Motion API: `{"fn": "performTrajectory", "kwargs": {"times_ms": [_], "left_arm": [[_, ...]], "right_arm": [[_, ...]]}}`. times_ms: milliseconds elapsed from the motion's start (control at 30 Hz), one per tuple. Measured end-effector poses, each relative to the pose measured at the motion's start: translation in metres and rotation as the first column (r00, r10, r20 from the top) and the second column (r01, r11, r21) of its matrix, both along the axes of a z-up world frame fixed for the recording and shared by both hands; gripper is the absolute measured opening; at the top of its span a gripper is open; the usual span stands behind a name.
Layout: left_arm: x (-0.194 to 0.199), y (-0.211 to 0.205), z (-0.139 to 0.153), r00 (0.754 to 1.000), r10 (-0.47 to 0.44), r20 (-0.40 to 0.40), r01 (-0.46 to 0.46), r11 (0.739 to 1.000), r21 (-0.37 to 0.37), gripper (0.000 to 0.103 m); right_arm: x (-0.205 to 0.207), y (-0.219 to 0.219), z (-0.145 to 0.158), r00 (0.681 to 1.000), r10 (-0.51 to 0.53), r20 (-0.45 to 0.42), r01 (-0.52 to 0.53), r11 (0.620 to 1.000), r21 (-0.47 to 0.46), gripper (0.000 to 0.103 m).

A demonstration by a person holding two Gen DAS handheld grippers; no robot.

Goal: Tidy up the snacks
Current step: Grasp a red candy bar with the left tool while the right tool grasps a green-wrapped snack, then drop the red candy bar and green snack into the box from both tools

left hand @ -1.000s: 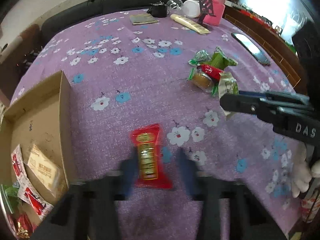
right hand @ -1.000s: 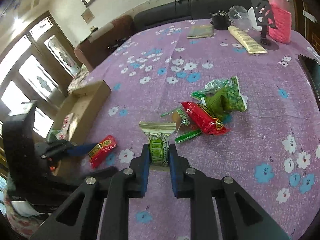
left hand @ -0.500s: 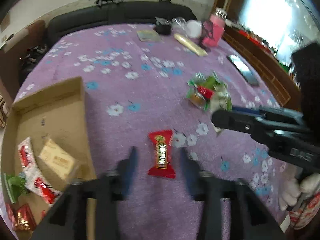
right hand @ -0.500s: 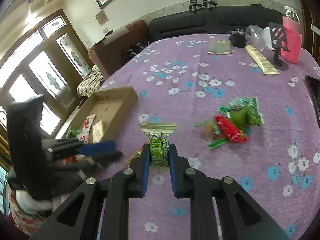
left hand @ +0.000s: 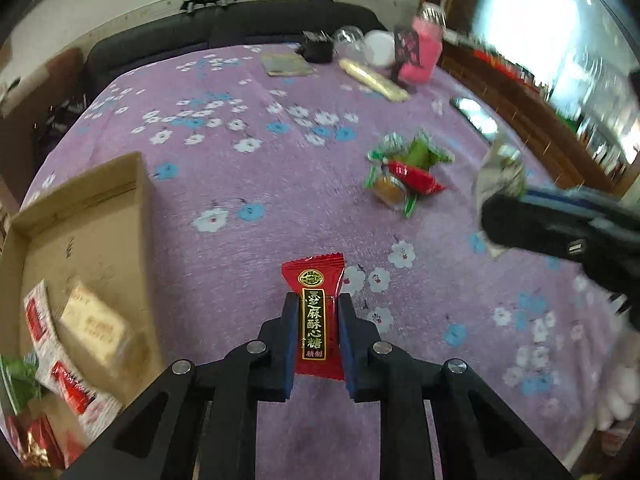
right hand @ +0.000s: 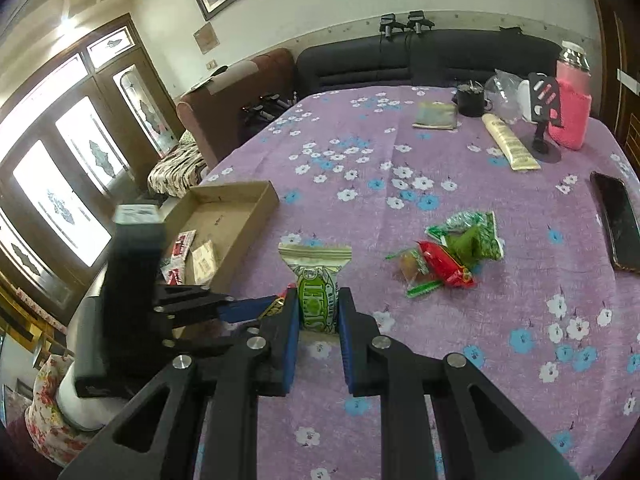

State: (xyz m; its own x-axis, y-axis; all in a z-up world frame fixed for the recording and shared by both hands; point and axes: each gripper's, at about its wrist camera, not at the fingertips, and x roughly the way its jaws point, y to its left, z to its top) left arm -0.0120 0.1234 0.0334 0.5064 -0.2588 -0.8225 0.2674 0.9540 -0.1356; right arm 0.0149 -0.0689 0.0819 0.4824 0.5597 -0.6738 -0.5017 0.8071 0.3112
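My left gripper [left hand: 318, 300] is shut on a red candy packet [left hand: 316, 312] with gold lettering and holds it above the purple floral tablecloth [left hand: 248, 168]. My right gripper [right hand: 319, 300] is shut on a green and white snack packet [right hand: 316, 280], lifted over the table; it also shows in the left wrist view [left hand: 500, 172]. A cardboard box [left hand: 80, 240] lies at the left with several snacks inside; it also shows in the right wrist view [right hand: 240, 220]. A small pile of green, red and orange snacks [left hand: 404, 172] lies on the cloth, also in the right wrist view [right hand: 452, 256].
At the far edge stand a pink bottle [right hand: 570, 104], a black phone stand [right hand: 542, 120], a black cup [right hand: 470, 100], a cream tube [right hand: 510, 148] and a booklet [right hand: 436, 116]. A phone [right hand: 616, 220] lies at the right edge. A dark sofa [right hand: 400, 60] is behind.
My left gripper closed on the red candy packet and lifted it off the cloth. My right gripper rose higher with the green packet and drew back toward the box side.
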Motion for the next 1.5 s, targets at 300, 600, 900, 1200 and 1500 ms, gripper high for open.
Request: {"fn": "performTrajectory", "kwargs": {"times_ms": [300, 600, 900, 1200, 1500], "left_arm": [[-0.004, 0.124, 0.05, 0.966, 0.247, 0.075, -0.239, 0.966, -0.102, 0.019], [0.036, 0.224, 0.012, 0.902, 0.431, -0.033, -0.431, 0.894, -0.122, 0.019], [0.03, 0.245, 0.01, 0.892, 0.451, -0.021, -0.444, 0.867, -0.225, 0.066], [-0.015, 0.214, 0.075, 0.86, 0.469, 0.202, -0.413, 0.872, -0.264, 0.078], [-0.083, 0.133, 0.124, 0.84, 0.331, 0.431, -0.083, 0.862, -0.501, 0.102]], "right_arm": [[0.005, 0.078, 0.008, 0.989, 0.147, -0.025, -0.147, 0.989, 0.016, 0.018], [0.039, 0.199, -0.029, 0.966, 0.226, -0.124, -0.235, 0.97, -0.068, 0.018], [0.052, 0.237, -0.045, 0.963, 0.221, -0.155, -0.234, 0.97, -0.068, 0.023], [0.045, 0.172, -0.005, 0.989, 0.144, -0.046, -0.145, 0.989, -0.016, 0.029], [0.052, -0.009, 0.023, 0.985, -0.16, 0.068, 0.16, 0.987, 0.011, 0.071]]}}
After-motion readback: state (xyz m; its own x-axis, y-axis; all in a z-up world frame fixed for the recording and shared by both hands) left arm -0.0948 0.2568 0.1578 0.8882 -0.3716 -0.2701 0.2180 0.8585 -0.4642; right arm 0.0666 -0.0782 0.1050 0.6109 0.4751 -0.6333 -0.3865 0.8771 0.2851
